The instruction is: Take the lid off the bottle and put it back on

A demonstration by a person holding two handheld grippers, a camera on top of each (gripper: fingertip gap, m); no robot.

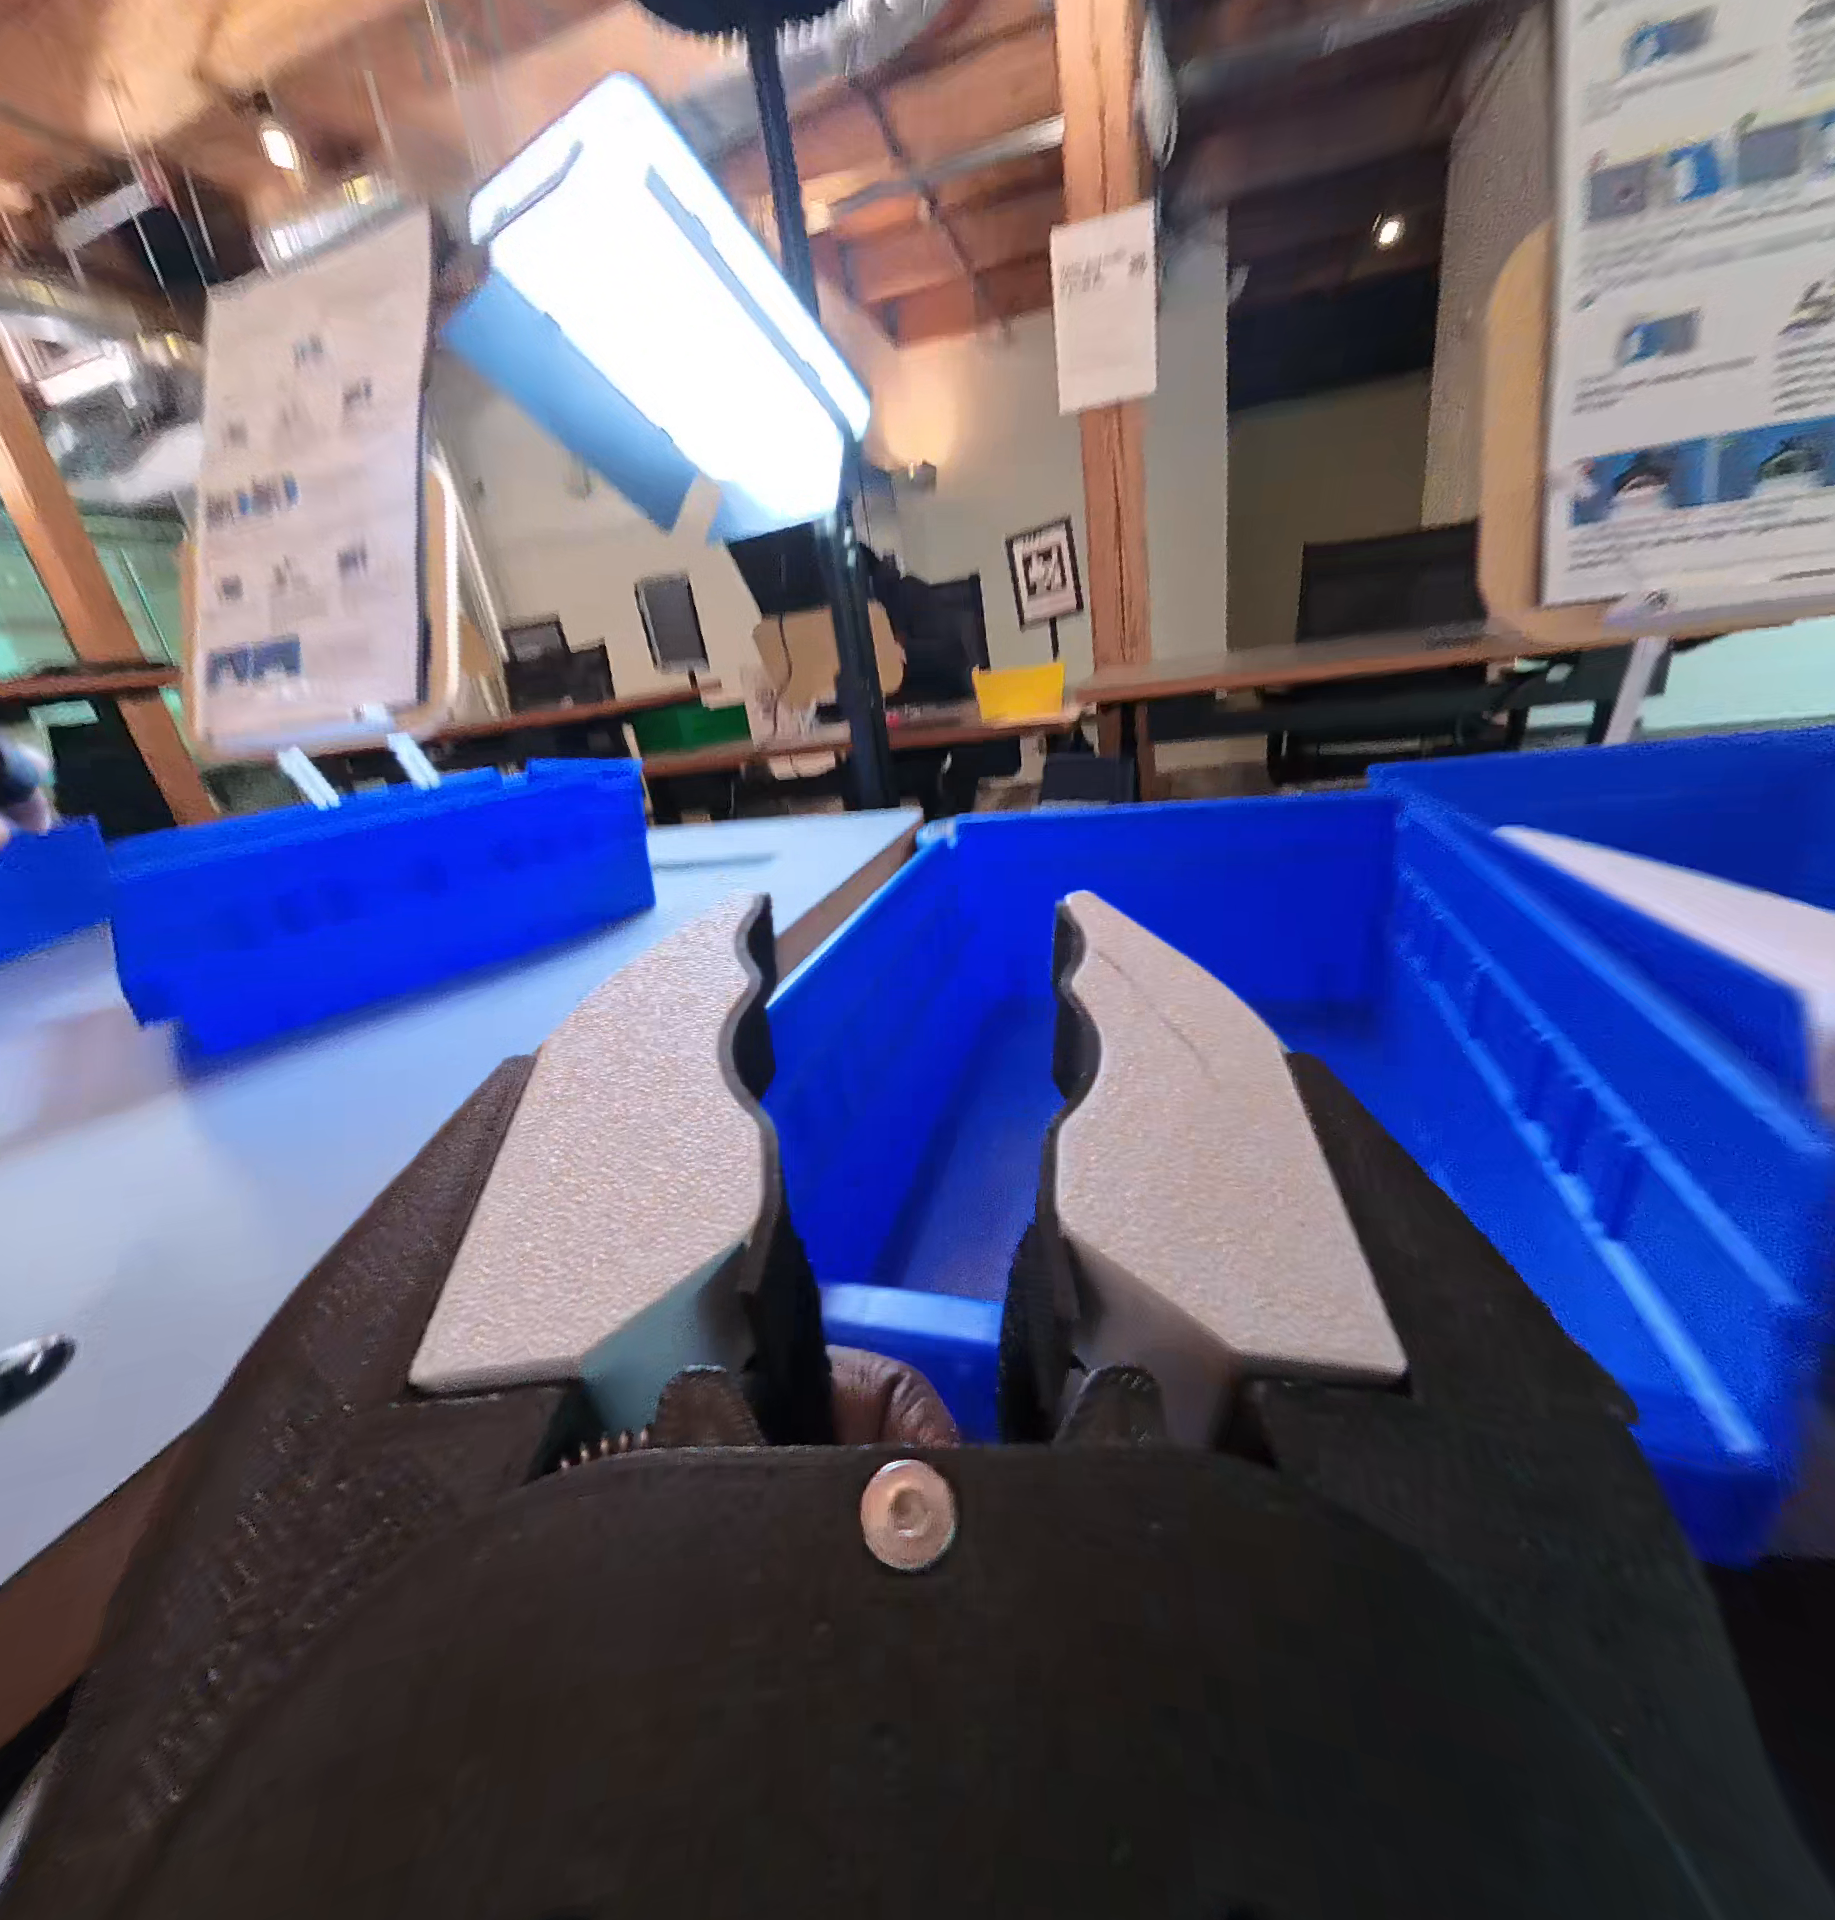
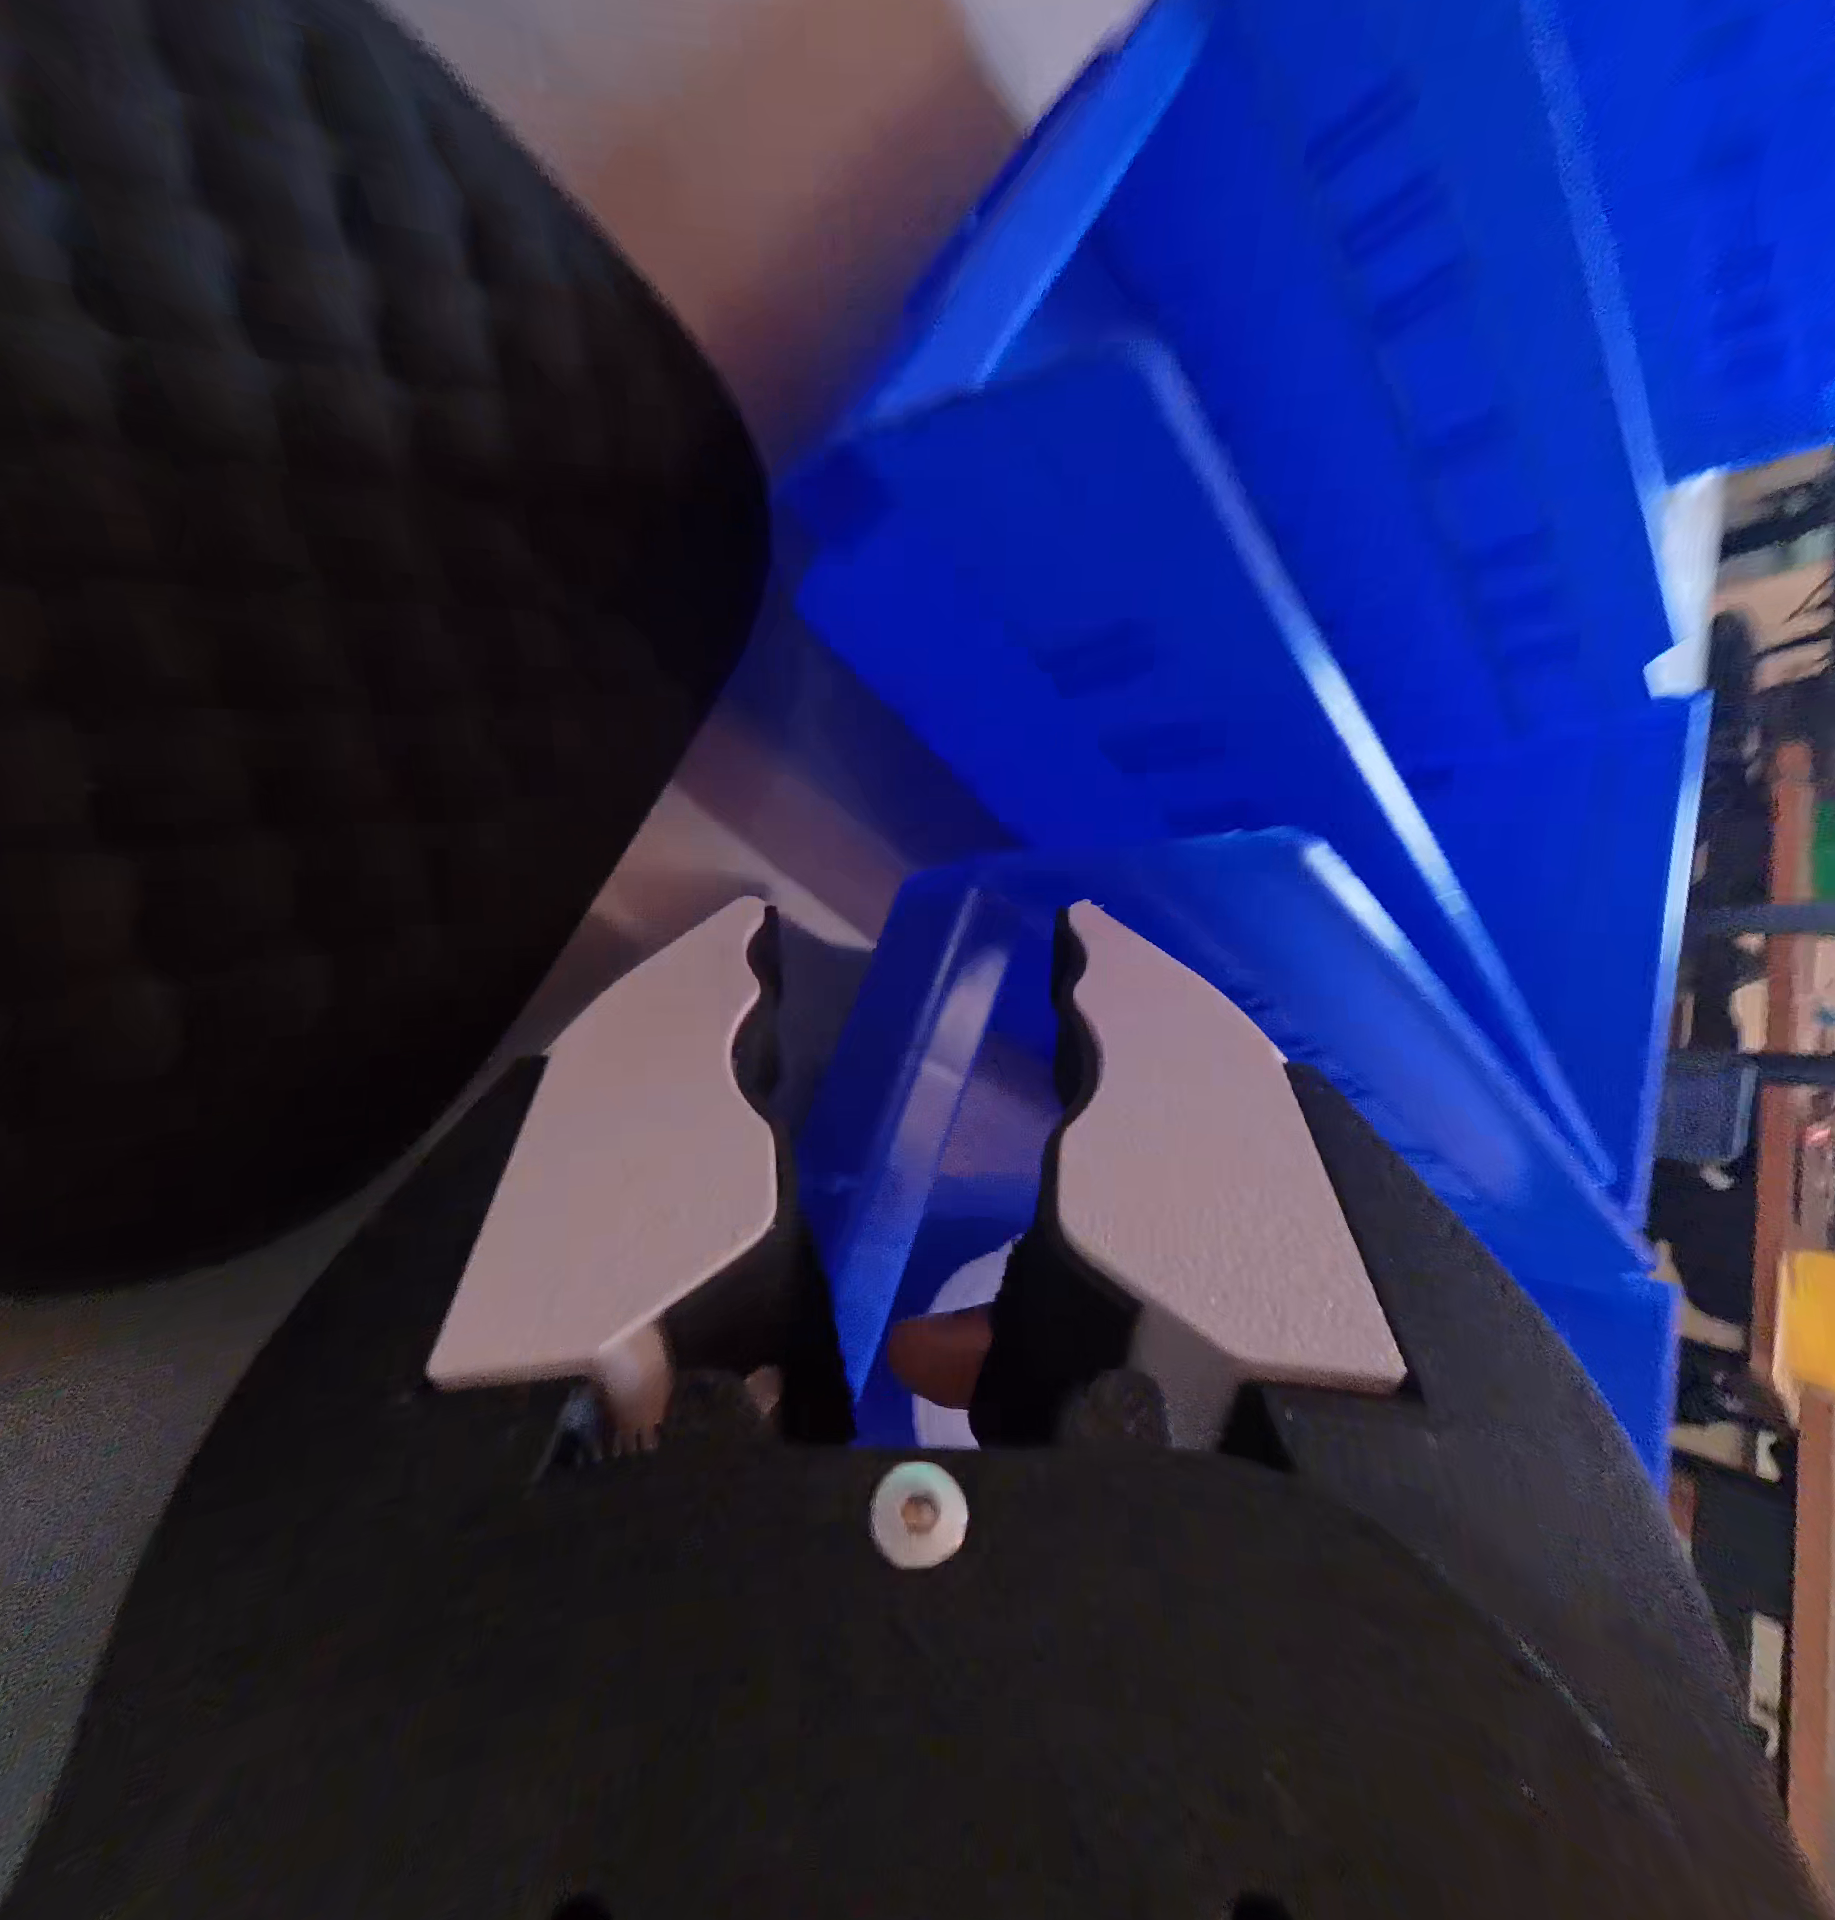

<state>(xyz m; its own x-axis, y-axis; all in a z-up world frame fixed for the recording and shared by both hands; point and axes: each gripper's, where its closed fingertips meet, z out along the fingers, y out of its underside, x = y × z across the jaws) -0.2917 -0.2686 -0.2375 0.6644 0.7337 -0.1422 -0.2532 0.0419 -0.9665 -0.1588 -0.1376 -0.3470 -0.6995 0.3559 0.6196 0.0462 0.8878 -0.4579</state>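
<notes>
Task not visibly begun; left gripper [image 1: 911, 997] jaws apart, empty, over a blue bin [image 1: 1152, 1039]; right gripper [image 2: 911, 997] jaws apart, straddling a bin wall [image 2: 892, 1091]; bottle and lid not in view.

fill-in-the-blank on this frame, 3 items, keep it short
1. The left tongs point into a long plastic bin coloured ____.
2. Between the left tongs' textured grey fingers there is ____ gripped.
3. The right tongs are ____, with only the edge of a blue plastic bin seen through the gap.
4. No bottle or ____ shows in either view.

Missing words: blue; nothing; open; lid
</notes>
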